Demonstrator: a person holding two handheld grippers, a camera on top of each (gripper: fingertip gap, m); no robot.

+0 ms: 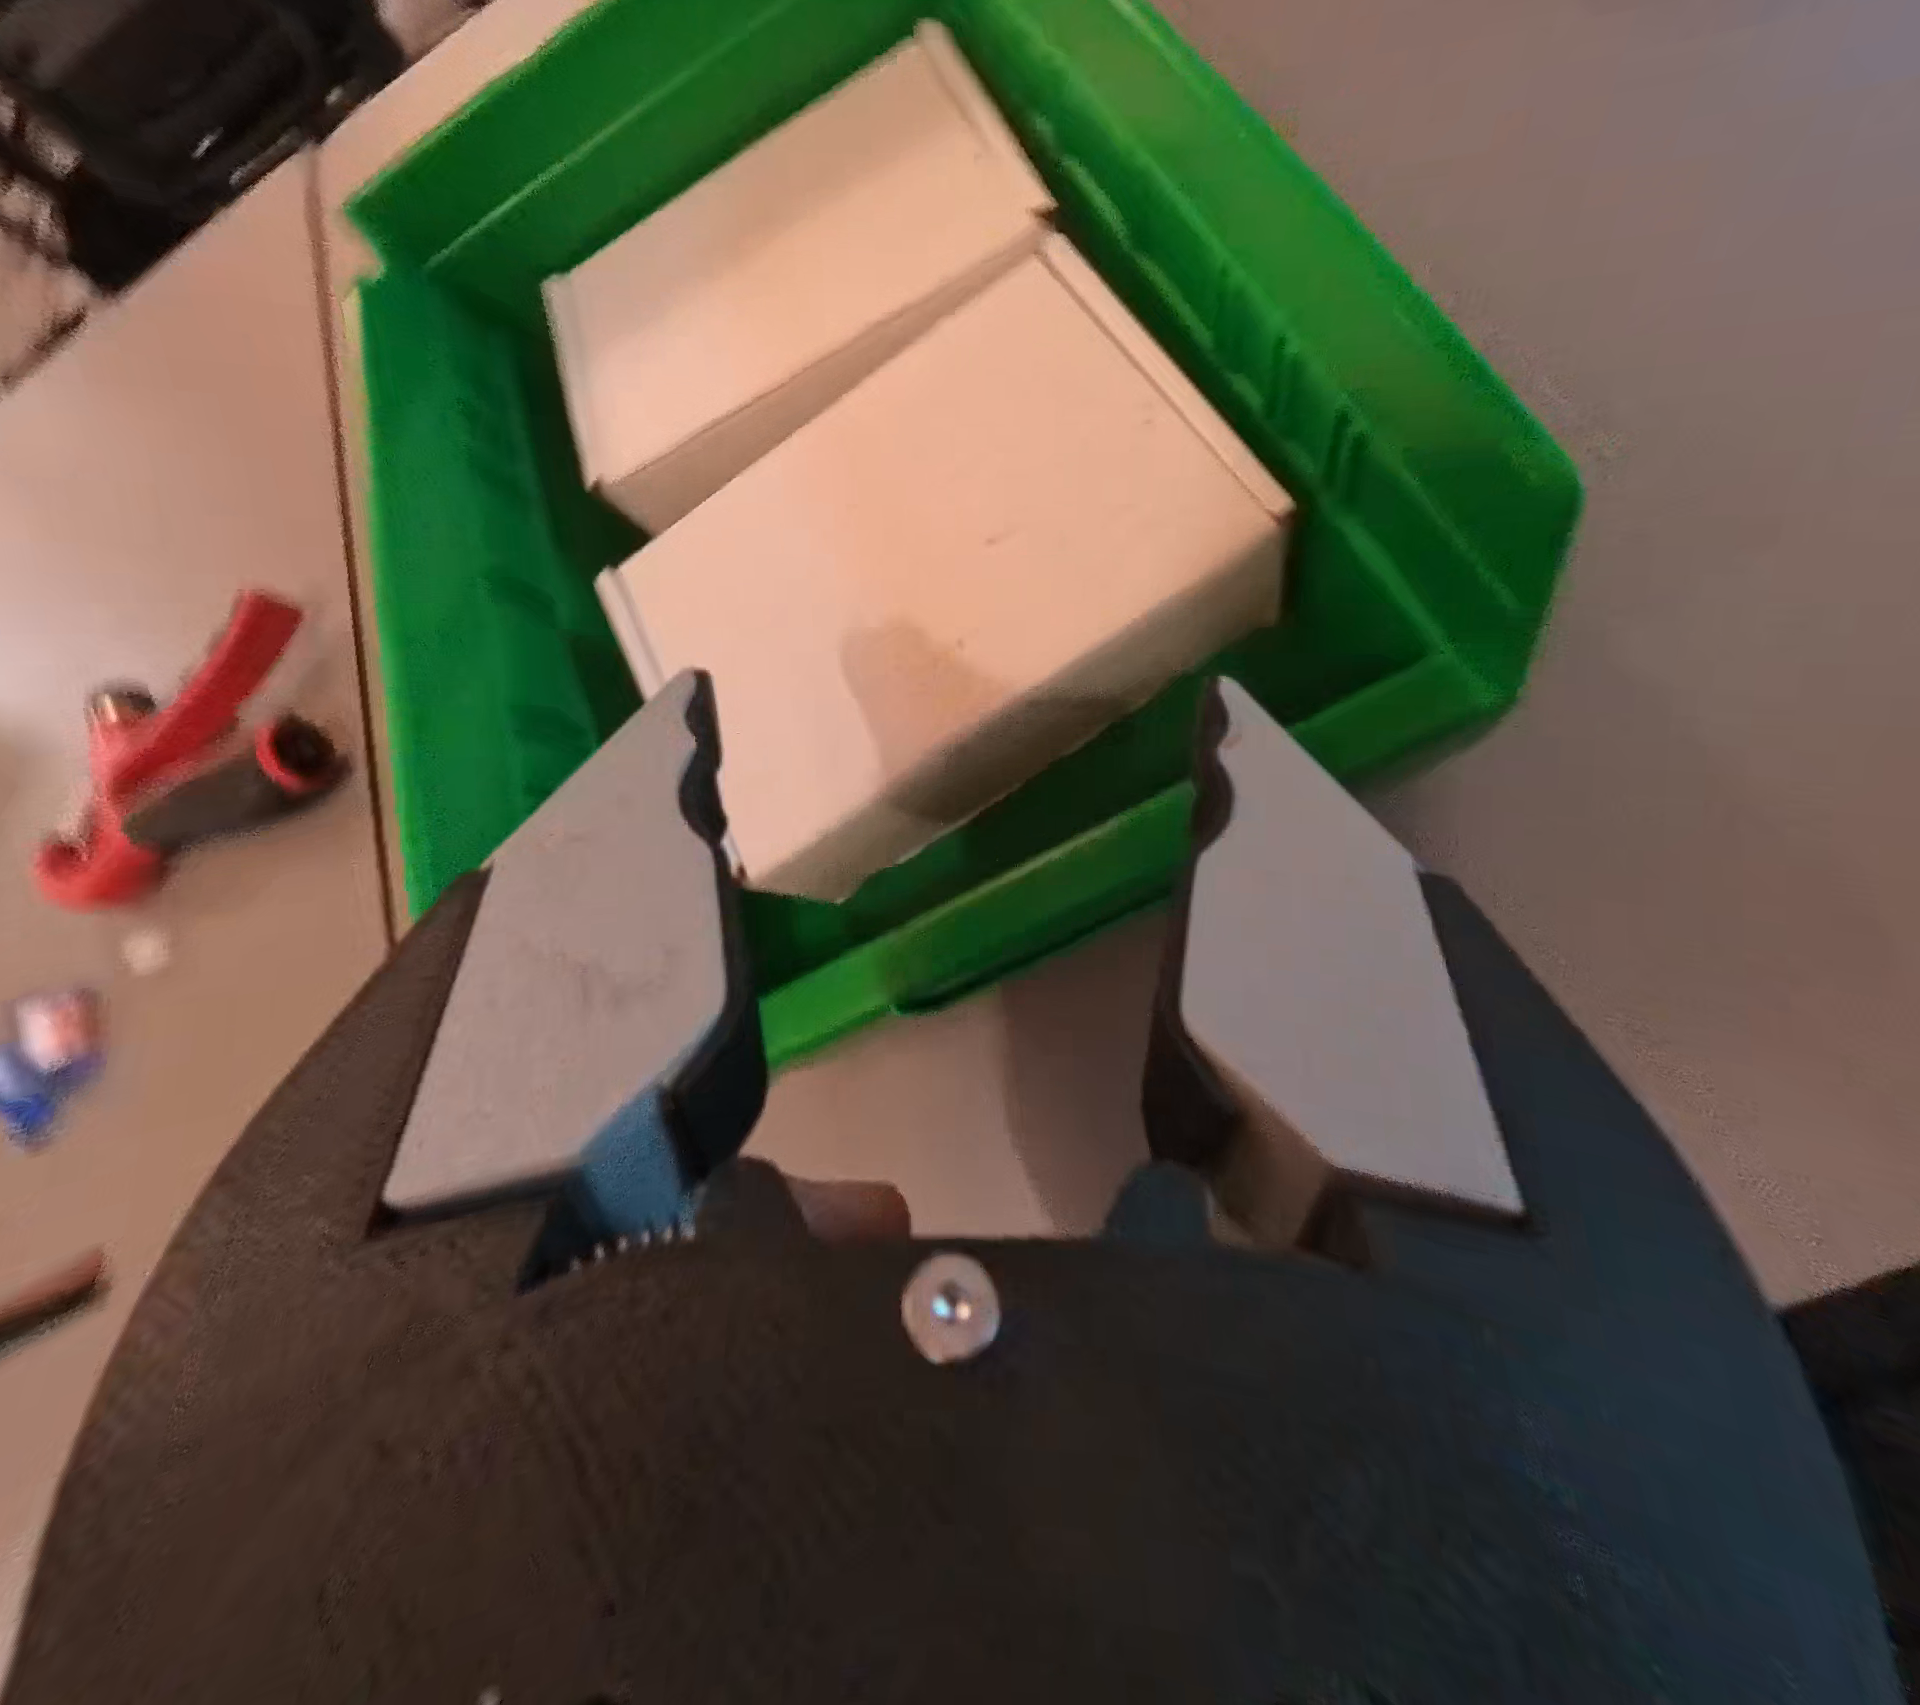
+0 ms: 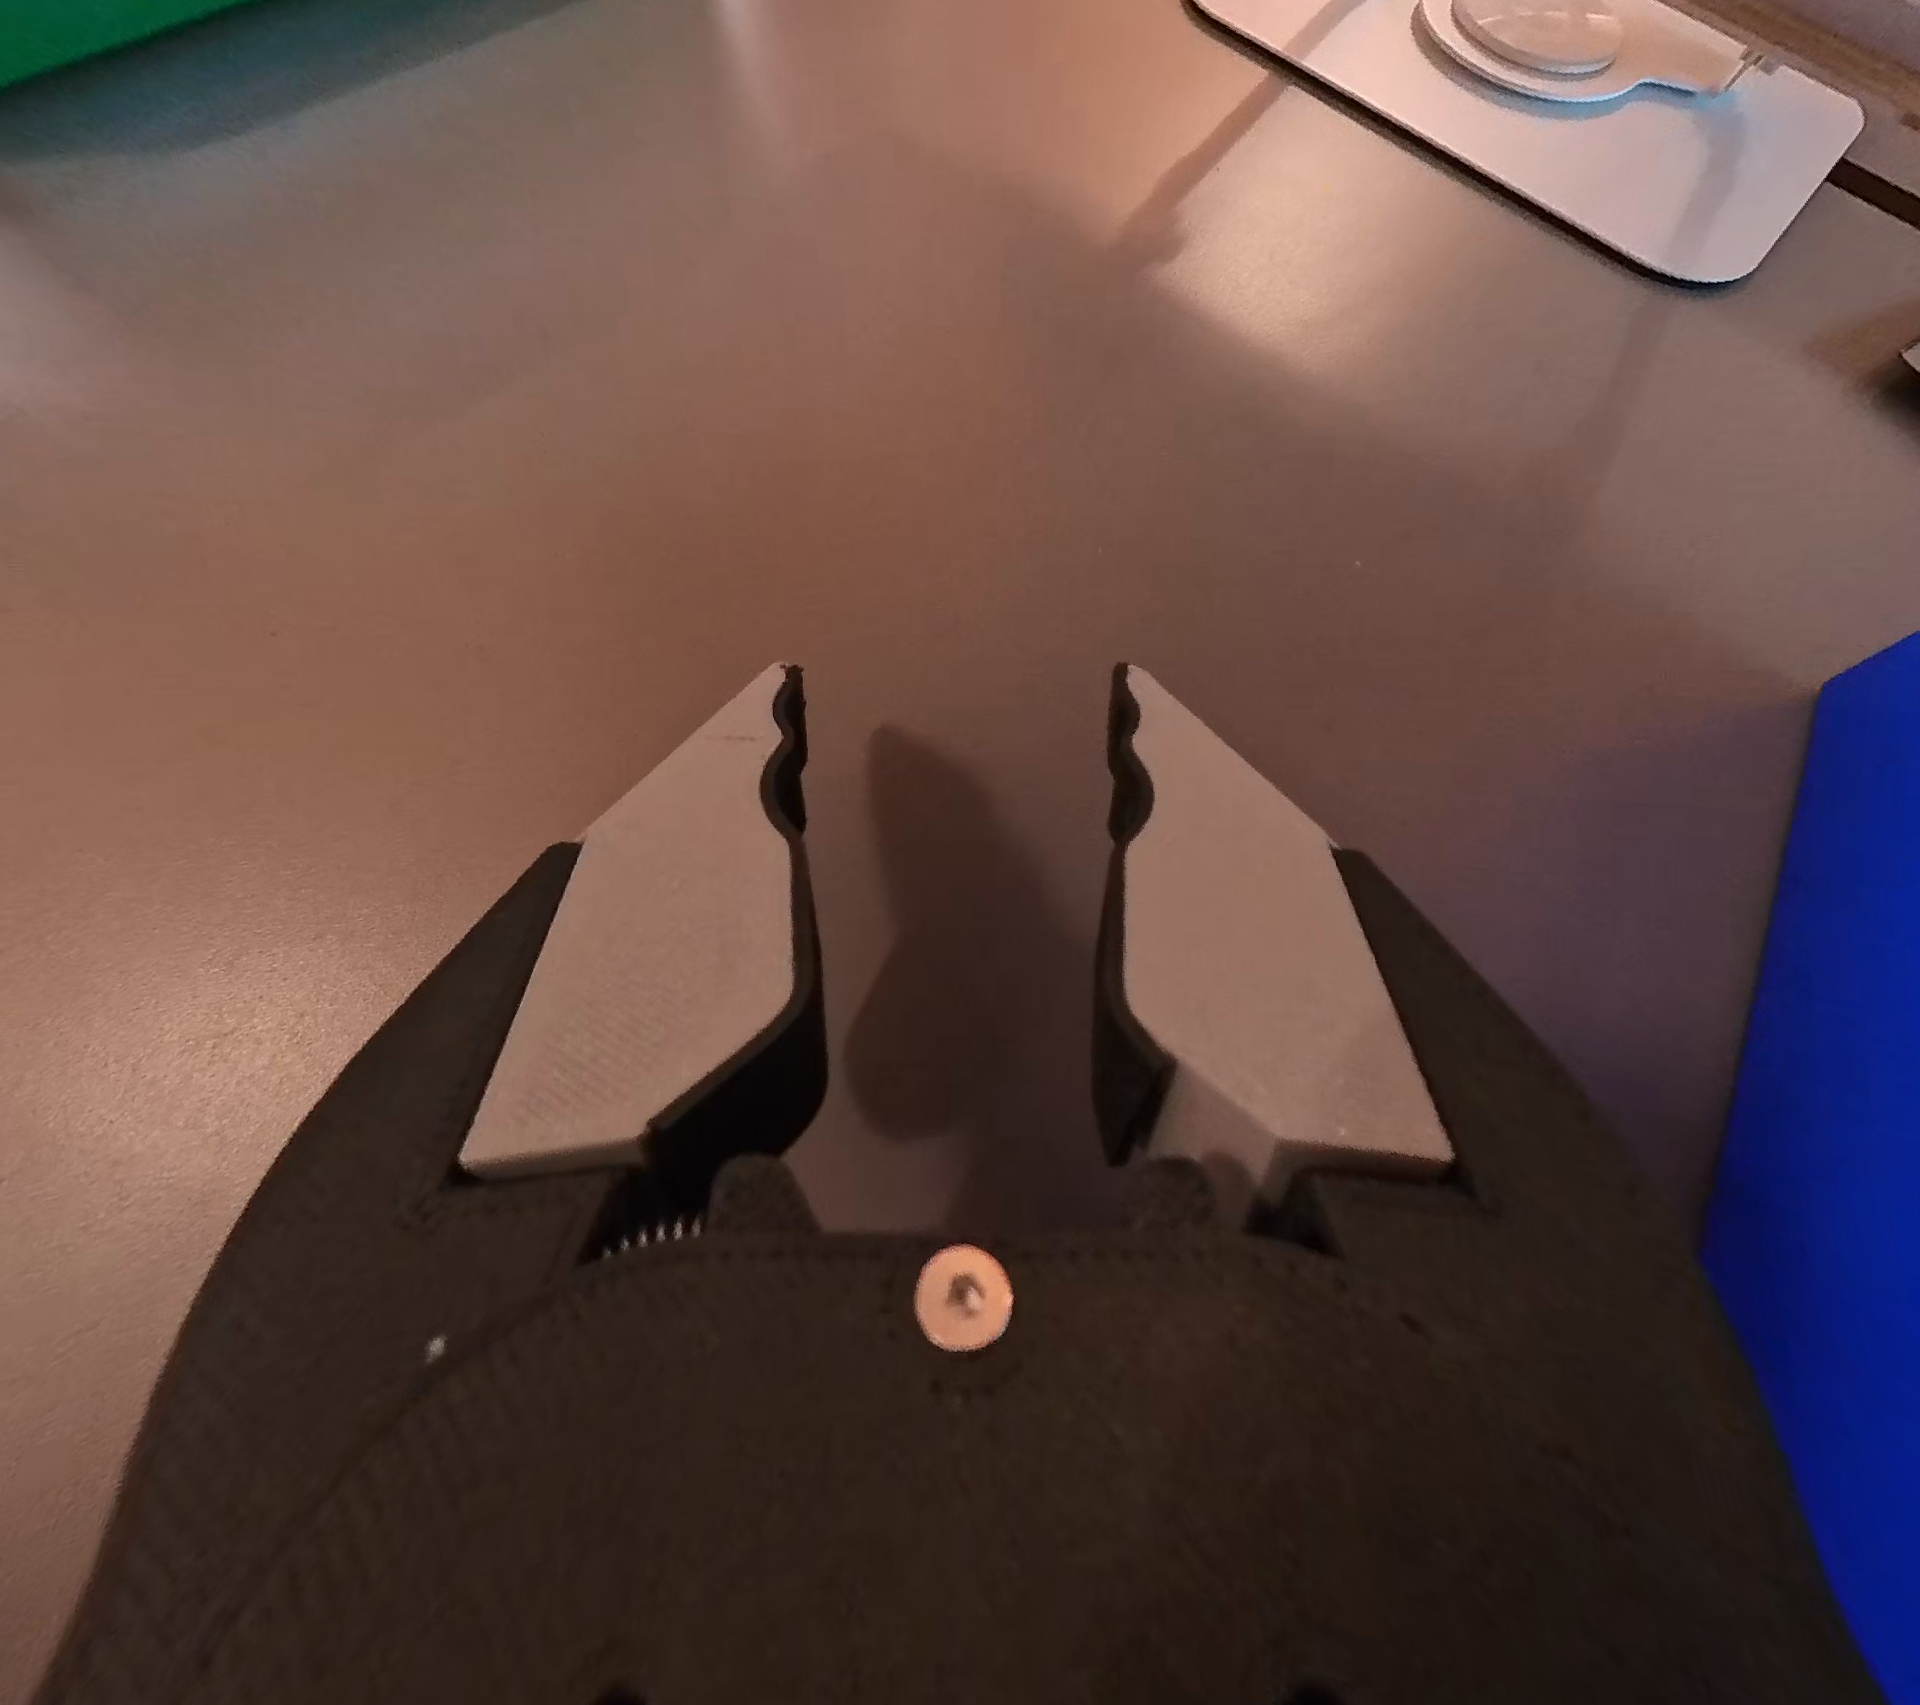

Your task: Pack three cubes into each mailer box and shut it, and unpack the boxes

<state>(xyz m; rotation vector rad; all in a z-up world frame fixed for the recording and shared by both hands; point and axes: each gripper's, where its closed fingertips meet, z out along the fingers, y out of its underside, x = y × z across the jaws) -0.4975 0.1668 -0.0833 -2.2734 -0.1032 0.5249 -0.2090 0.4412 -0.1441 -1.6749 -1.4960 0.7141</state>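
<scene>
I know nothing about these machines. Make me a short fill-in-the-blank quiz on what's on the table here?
1. The green bin holds ____ closed white mailer boxes.
2. The left gripper hovers over that bin with its jaws ____.
3. The right gripper holds ____.
4. Beside the right gripper stands a ____ block.

Answers: two; open; nothing; blue

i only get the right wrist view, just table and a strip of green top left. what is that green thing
Observer: A green bin, seen whole in the left wrist view. Two closed white boxes sit inside it, side by side.
Operator: where's the left gripper
Observer: The left gripper is open and hangs over the bin's near end, fingers either side of the nearer box, not touching it as far as I can tell.
Operator: anything else on that side
Observer: A red tool lies on the table beyond the bin, with some small blue and white bits near it, too blurred to name.
</scene>
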